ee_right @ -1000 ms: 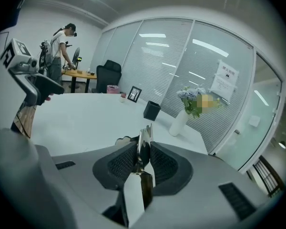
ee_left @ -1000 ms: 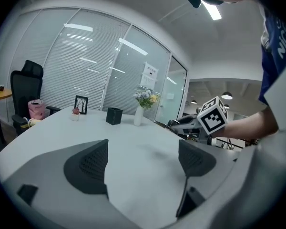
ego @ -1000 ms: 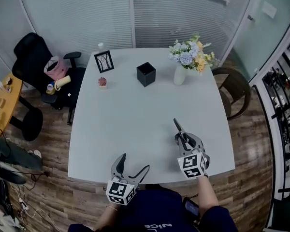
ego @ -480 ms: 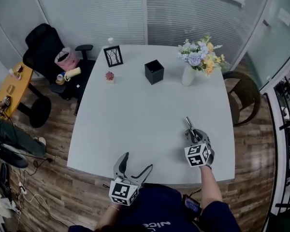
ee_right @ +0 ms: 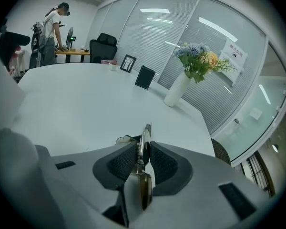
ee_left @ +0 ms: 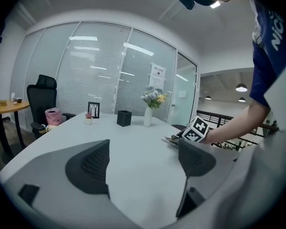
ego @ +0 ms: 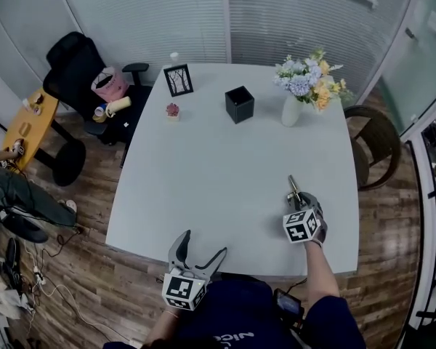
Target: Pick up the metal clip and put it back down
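Squeezing the thin silvery metal clip (ee_right: 144, 144) edge-on, your right gripper (ego: 294, 193) has both dark pads clamped on it, low over the white table (ego: 203, 158) near its right front corner; touching or not, can't tell. Your left gripper (ego: 203, 243) hangs at the near edge, jaws wide apart, nothing between them

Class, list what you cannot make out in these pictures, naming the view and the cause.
1. Whether the metal clip touches the table: right gripper view, the jaws hide its underside.
2. Contents of the black box: head view, dark inside.
3. Detail of the framed picture: head view, too small.
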